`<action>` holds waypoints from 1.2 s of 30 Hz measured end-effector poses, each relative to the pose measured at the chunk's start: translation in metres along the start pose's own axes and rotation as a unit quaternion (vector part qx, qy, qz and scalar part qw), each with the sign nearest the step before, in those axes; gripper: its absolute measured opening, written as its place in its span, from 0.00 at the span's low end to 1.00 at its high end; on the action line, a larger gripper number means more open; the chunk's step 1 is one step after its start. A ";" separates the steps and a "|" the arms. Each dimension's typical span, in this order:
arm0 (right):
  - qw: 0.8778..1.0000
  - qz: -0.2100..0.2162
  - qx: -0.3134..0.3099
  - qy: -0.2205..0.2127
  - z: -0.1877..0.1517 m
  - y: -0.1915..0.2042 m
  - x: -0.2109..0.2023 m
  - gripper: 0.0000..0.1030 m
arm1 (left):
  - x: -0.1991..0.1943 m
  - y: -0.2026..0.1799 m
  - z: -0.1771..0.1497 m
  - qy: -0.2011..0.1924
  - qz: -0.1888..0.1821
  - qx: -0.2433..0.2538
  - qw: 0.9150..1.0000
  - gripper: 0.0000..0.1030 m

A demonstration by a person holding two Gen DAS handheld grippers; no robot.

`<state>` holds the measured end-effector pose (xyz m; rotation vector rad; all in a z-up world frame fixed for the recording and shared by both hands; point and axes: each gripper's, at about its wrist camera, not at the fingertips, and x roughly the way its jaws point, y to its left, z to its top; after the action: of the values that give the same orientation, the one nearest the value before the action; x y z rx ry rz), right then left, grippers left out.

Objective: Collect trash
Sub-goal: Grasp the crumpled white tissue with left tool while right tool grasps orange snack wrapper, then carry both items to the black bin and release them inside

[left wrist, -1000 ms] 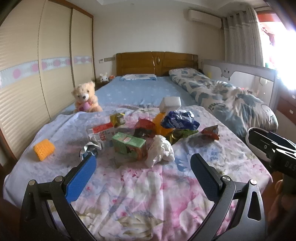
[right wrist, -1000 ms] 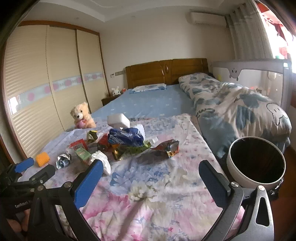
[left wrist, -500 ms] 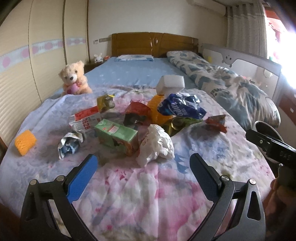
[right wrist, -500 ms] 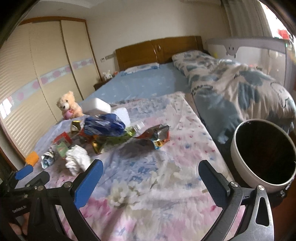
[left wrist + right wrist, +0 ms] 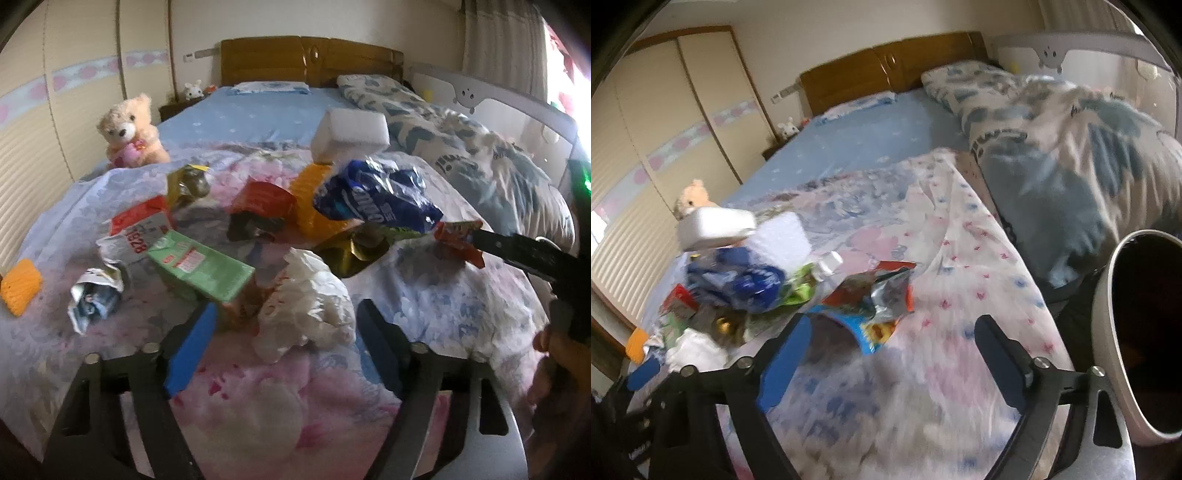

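Note:
Trash lies piled on the flowered bedspread (image 5: 258, 387). My left gripper (image 5: 284, 328) is open around a crumpled white plastic bag (image 5: 306, 306), which sits between its blue pads. A green carton (image 5: 203, 266), a blue snack bag (image 5: 373, 199), a red wrapper (image 5: 460, 240) and a crumpled foil wrapper (image 5: 94, 297) lie close by. My right gripper (image 5: 890, 347) is open just short of a red and silver snack wrapper (image 5: 879, 299). A white trash bin (image 5: 1108, 332) with a dark inside stands at the right beside the bed.
A teddy bear (image 5: 129, 133) sits at the far left of the bed. An orange sponge (image 5: 20, 286) lies near the left edge. A white foam block (image 5: 351, 136) tops the pile. A folded quilt (image 5: 1071, 147) lies on the right. Wardrobes line the left wall.
Both grippers have moved forward and down toward the pile. The left one now straddles the white bag; the right one has closed in on the red and silver wrapper.

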<state>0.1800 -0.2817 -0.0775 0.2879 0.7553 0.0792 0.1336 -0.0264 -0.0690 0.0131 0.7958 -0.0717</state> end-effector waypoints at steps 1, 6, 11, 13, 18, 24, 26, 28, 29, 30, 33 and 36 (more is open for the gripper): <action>1.000 0.002 0.003 0.008 0.002 -0.002 0.006 0.82 | 0.003 -0.002 0.000 0.002 -0.002 0.003 1.000 0.61; 0.999 0.020 0.011 0.036 0.004 -0.005 0.026 0.64 | 0.007 -0.010 -0.003 0.007 -0.013 0.021 1.000 0.37; 0.998 0.043 0.011 0.045 0.000 -0.006 0.027 0.14 | 0.001 -0.016 -0.006 0.002 -0.024 0.031 0.999 0.26; 0.998 0.046 0.010 0.036 -0.004 -0.006 0.019 0.12 | -0.002 -0.017 -0.007 0.002 -0.034 0.031 0.999 0.25; 0.998 0.050 0.017 0.021 -0.008 -0.013 -0.003 0.11 | -0.013 -0.030 -0.011 0.003 -0.068 0.037 0.997 0.16; 0.999 0.046 0.028 -0.002 -0.016 -0.029 -0.040 0.10 | -0.028 -0.056 -0.011 -0.012 -0.096 0.067 0.993 0.16; 0.999 0.042 0.030 -0.007 -0.019 -0.034 -0.049 0.10 | -0.031 -0.066 -0.011 -0.015 -0.105 0.075 0.992 0.16; 0.998 0.039 0.037 -0.011 -0.024 -0.043 -0.059 0.10 | -0.034 -0.074 -0.011 -0.016 -0.113 0.081 0.990 0.16; 0.998 0.035 0.042 -0.013 -0.026 -0.048 -0.064 0.10 | -0.035 -0.080 -0.011 -0.017 -0.119 0.086 0.989 0.16; 0.998 0.032 0.046 -0.016 -0.028 -0.053 -0.070 0.10 | -0.036 -0.084 -0.010 -0.018 -0.121 0.089 0.988 0.16; 0.998 0.021 0.056 -0.025 -0.035 -0.068 -0.085 0.10 | -0.040 -0.101 -0.010 -0.020 -0.133 0.103 0.985 0.16; 0.997 0.009 0.068 -0.034 -0.040 -0.084 -0.100 0.10 | -0.043 -0.120 -0.009 -0.021 -0.147 0.118 0.982 0.16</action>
<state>0.0775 -0.3707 -0.0626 0.4245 0.6916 0.0354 0.0891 -0.1432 -0.0428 0.1190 0.7387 -0.4460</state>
